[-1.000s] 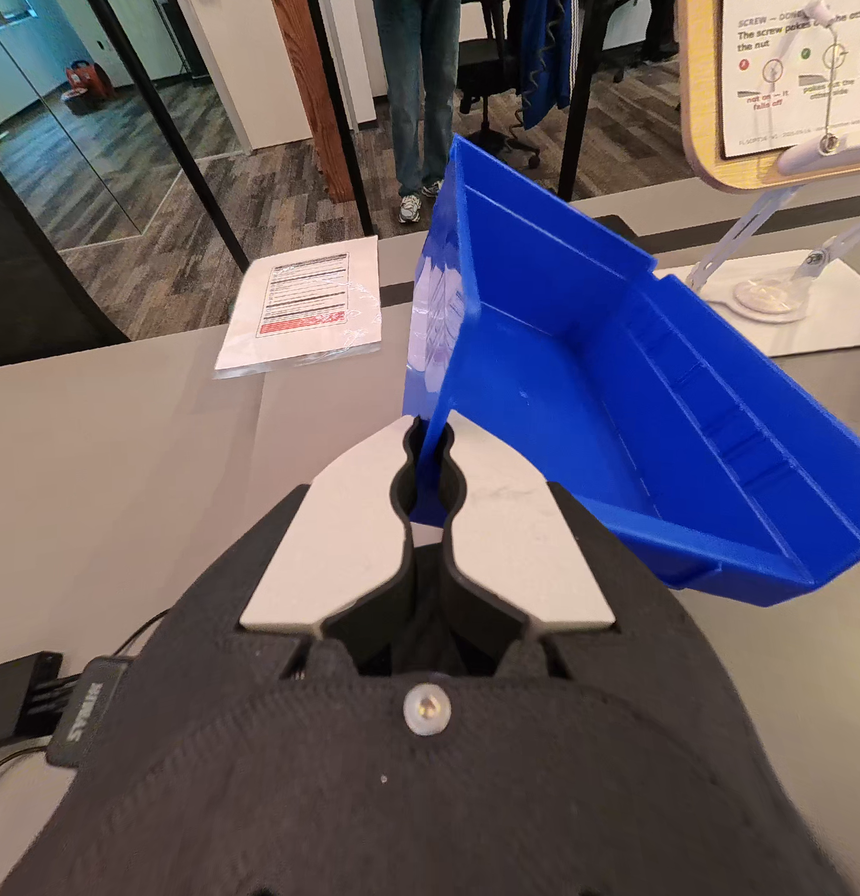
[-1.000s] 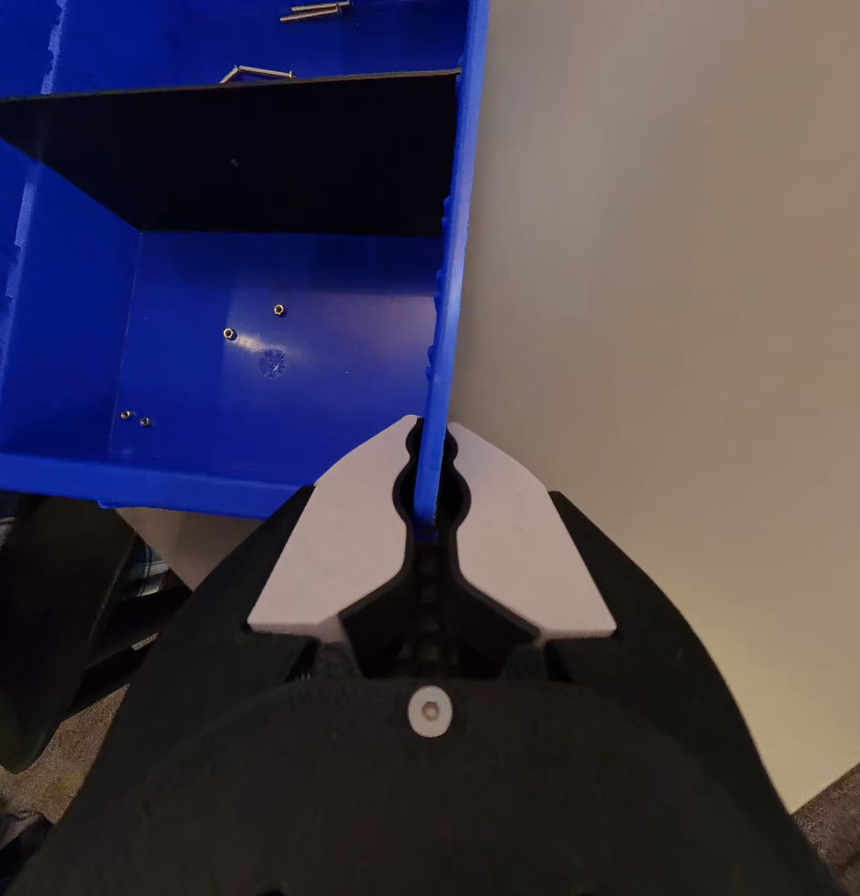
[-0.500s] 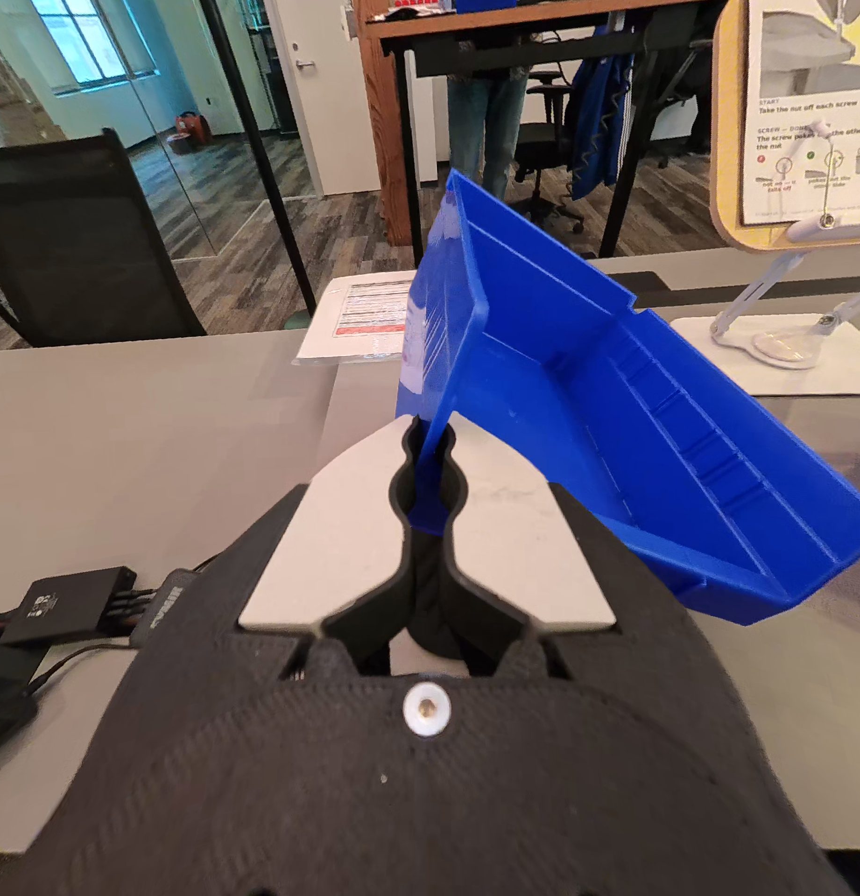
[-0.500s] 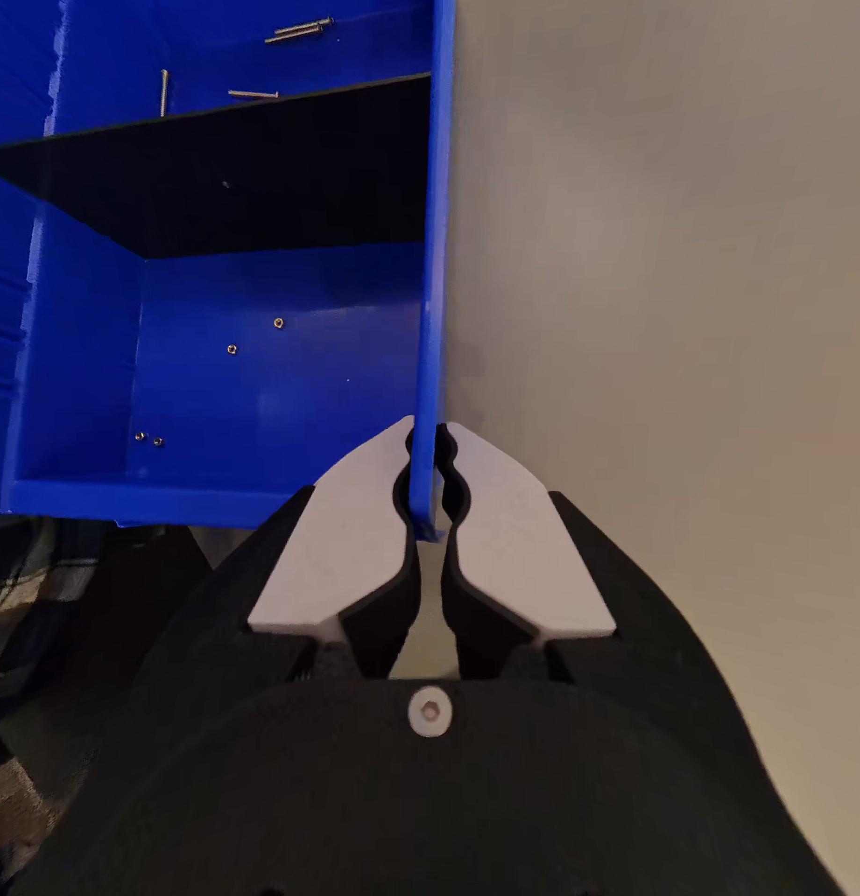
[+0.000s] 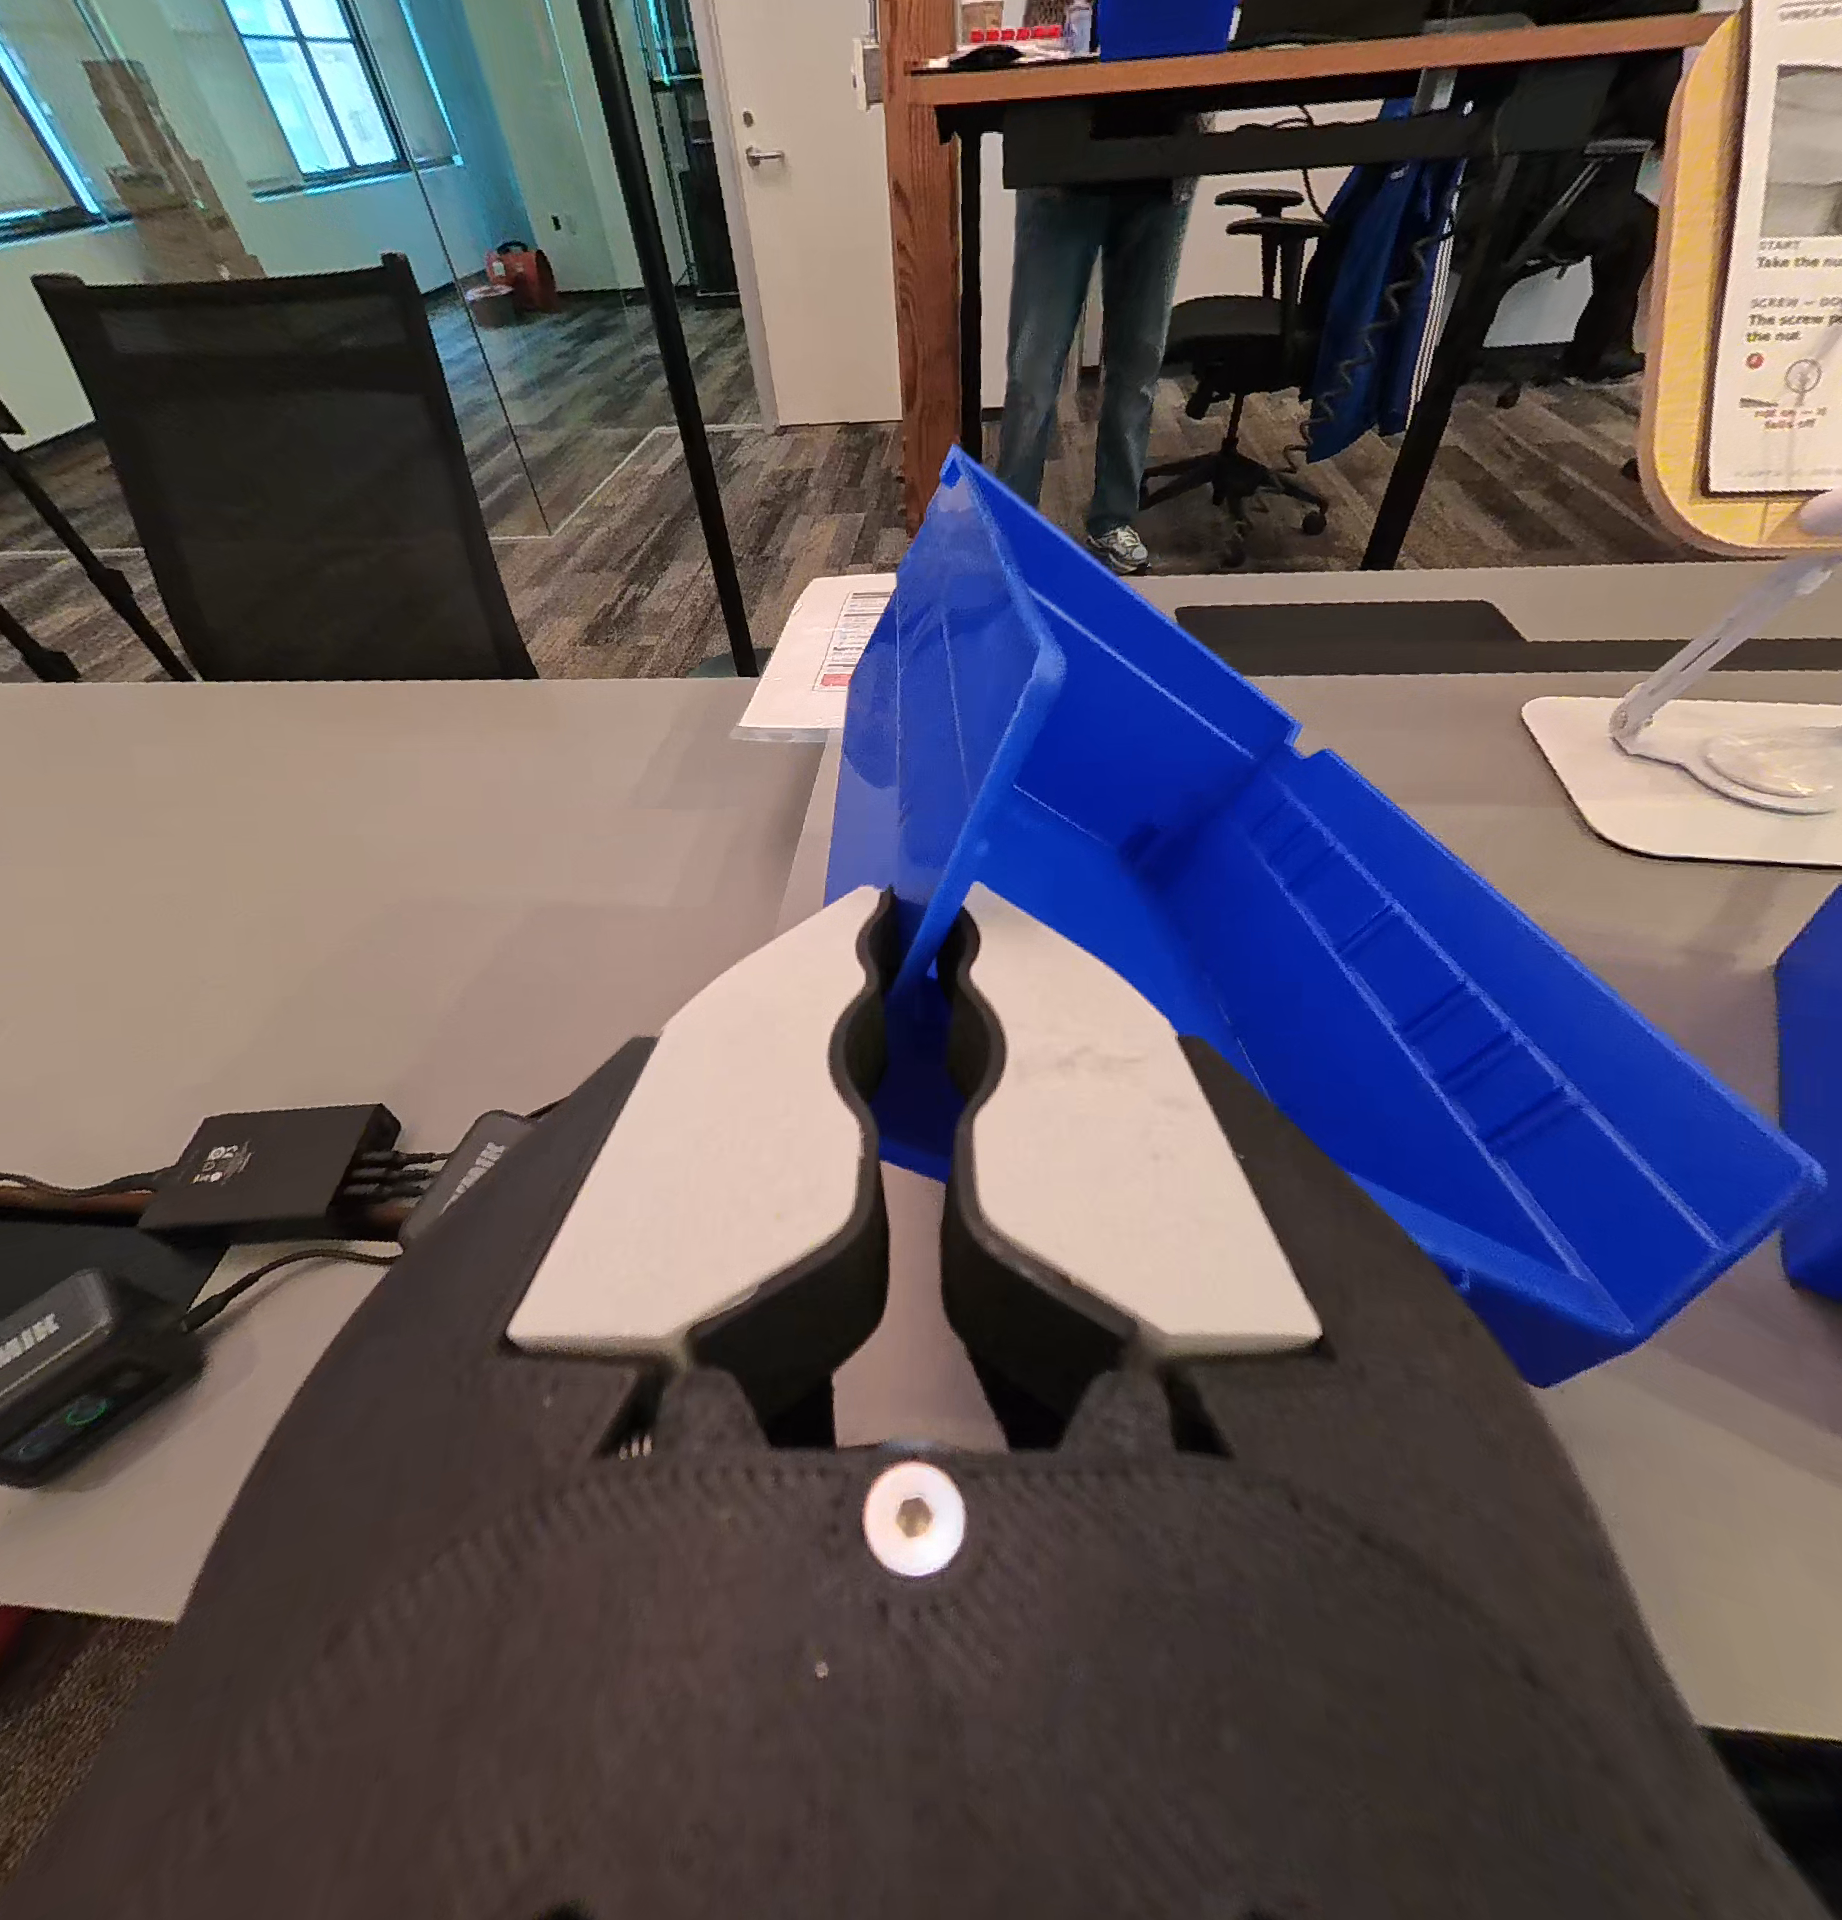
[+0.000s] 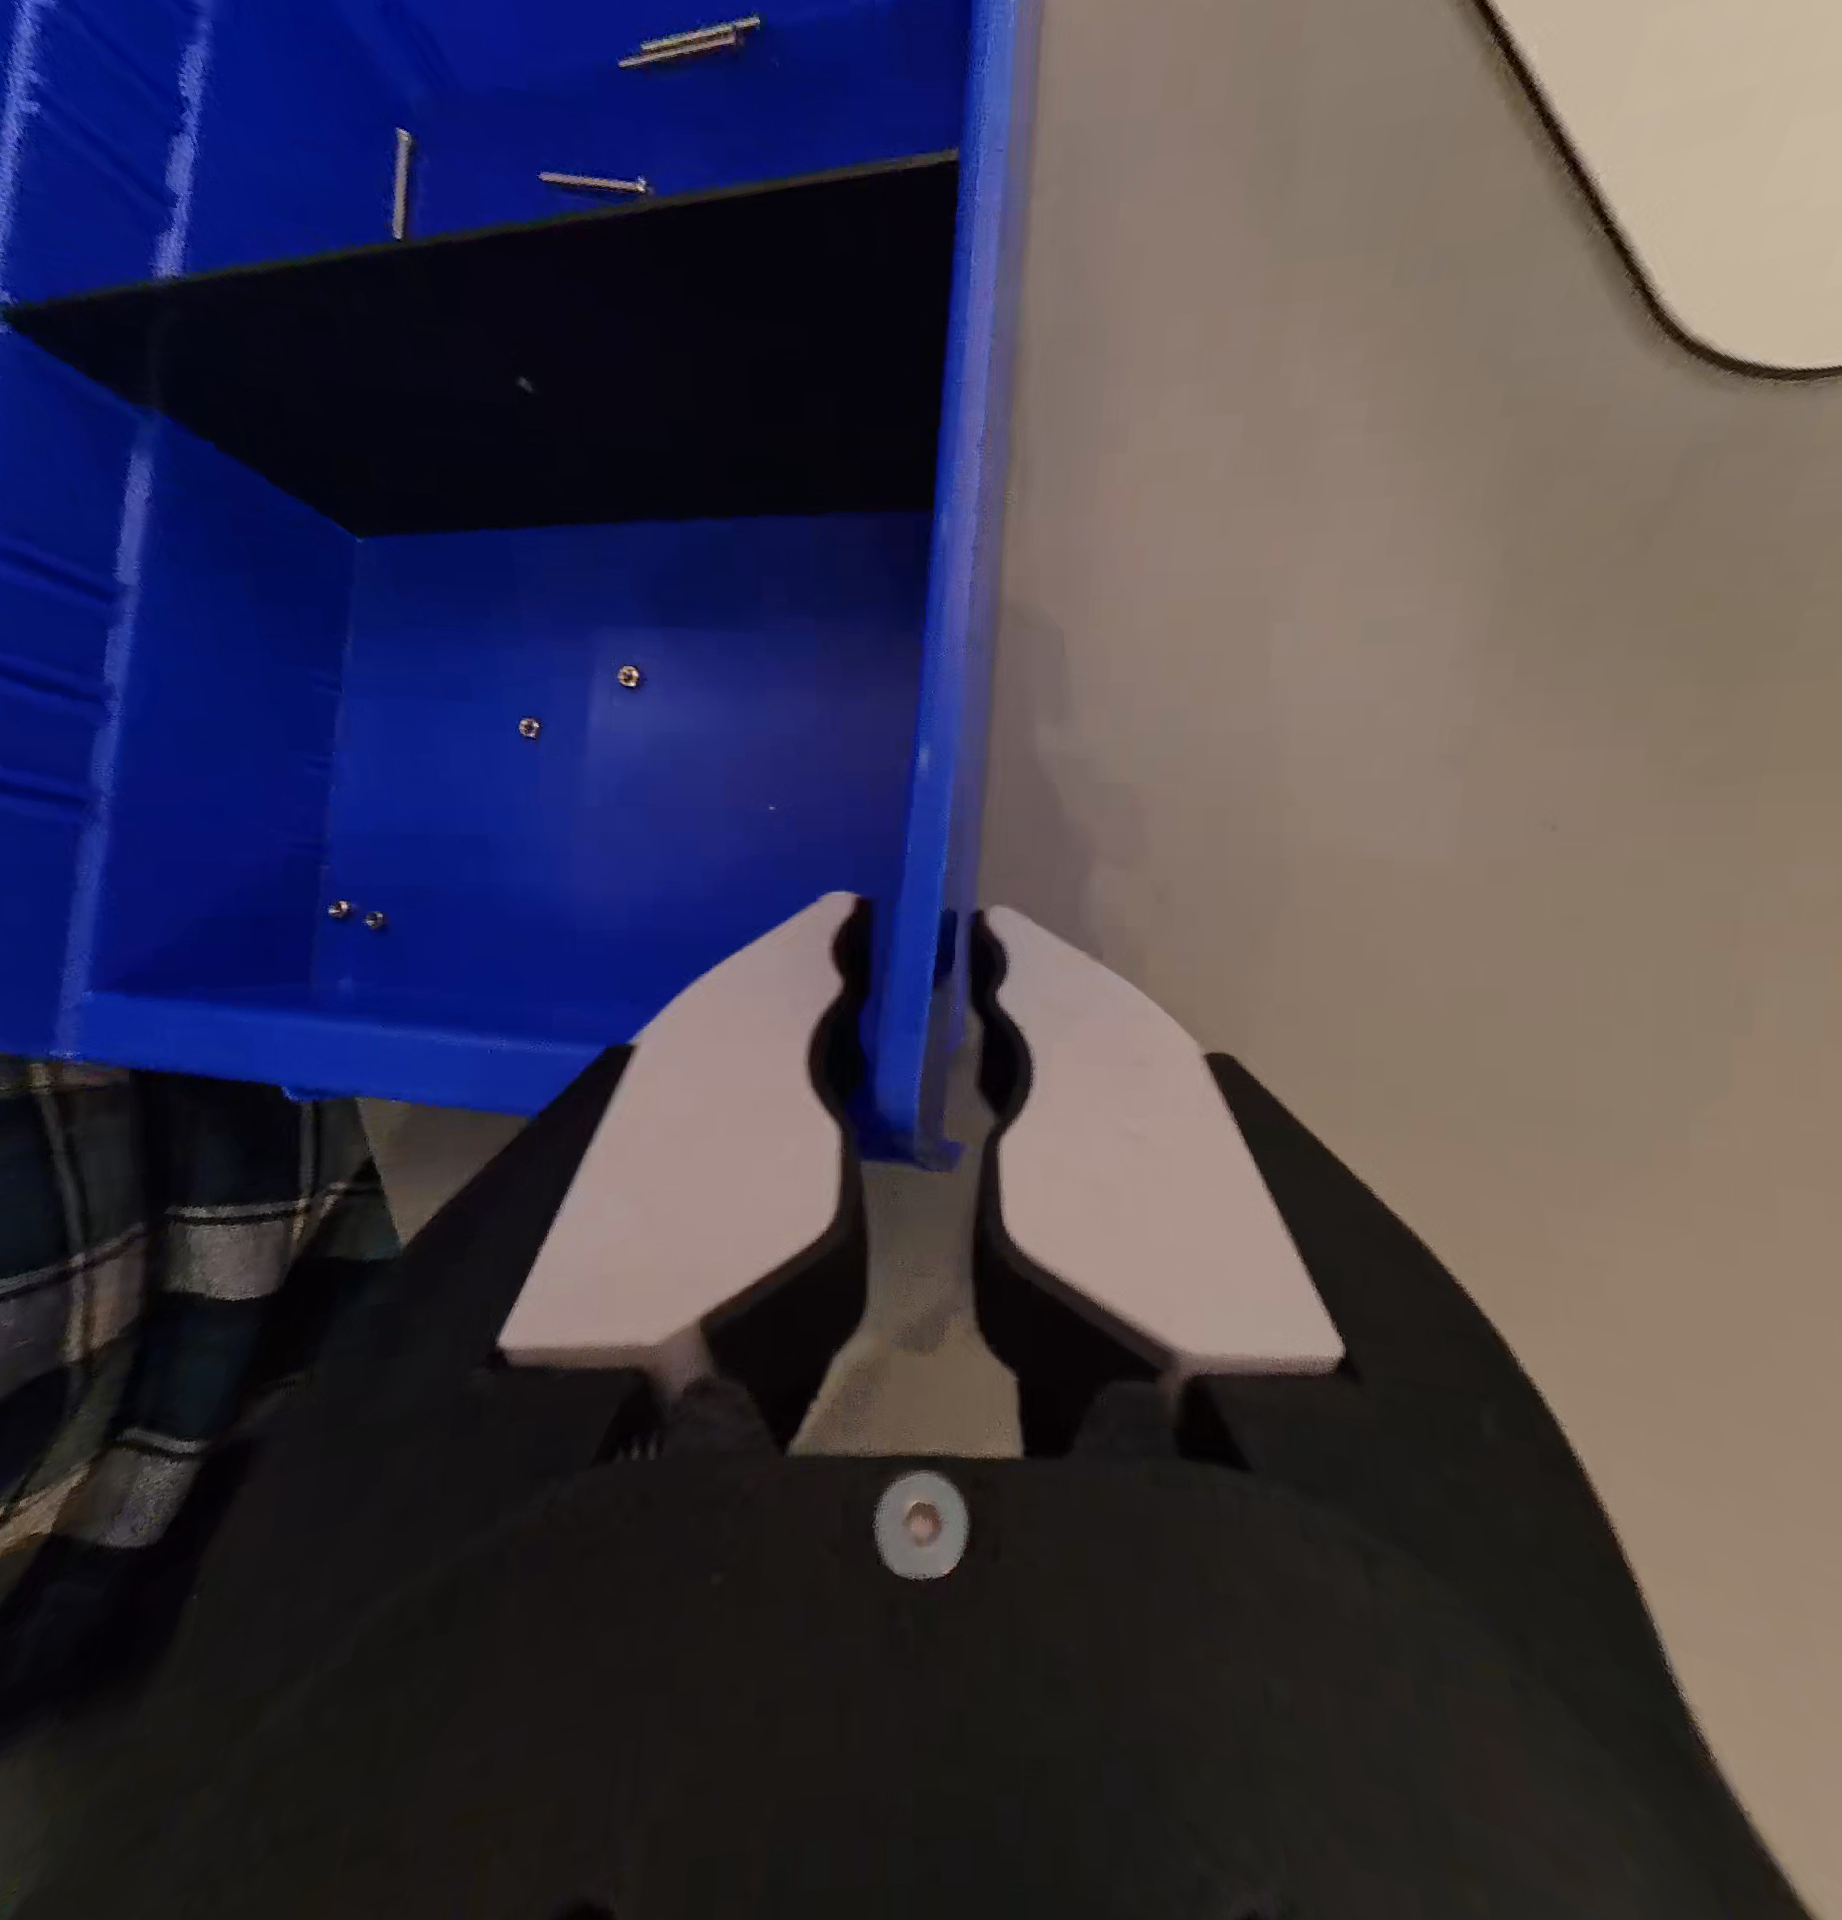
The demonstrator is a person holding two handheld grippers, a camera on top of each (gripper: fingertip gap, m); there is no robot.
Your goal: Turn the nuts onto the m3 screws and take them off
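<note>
My left gripper (image 5: 922, 914) is shut on the side wall of an empty blue bin (image 5: 1260, 987) and holds it tilted above the grey table (image 5: 377, 883). My right gripper (image 6: 917, 914) is open. The right wall (image 6: 943, 675) of a second blue bin (image 6: 605, 810) stands between its fingers, with a gap on each side. This bin has a black divider (image 6: 543, 364). Small nuts (image 6: 527, 727) lie in its near compartment and thin screws (image 6: 688, 42) in its far one. A corner of this bin also shows in the left wrist view (image 5: 1831, 1091).
Black boxes with cables (image 5: 273, 1164) lie at the table's left edge. A sheet in plastic (image 5: 823, 655), a white stand base (image 5: 1727, 779) and a wooden board with a printed sheet (image 5: 1769, 260) stand farther back. A chair (image 5: 273, 468) and a person's legs (image 5: 1083, 343) are beyond the table. Across from one pair of fingers to the other is roughly 65 cm.
My right gripper's pads have opened off the bin wall they were pinching. My left gripper has kept its grip on the tilted bin while its view swung upward.
</note>
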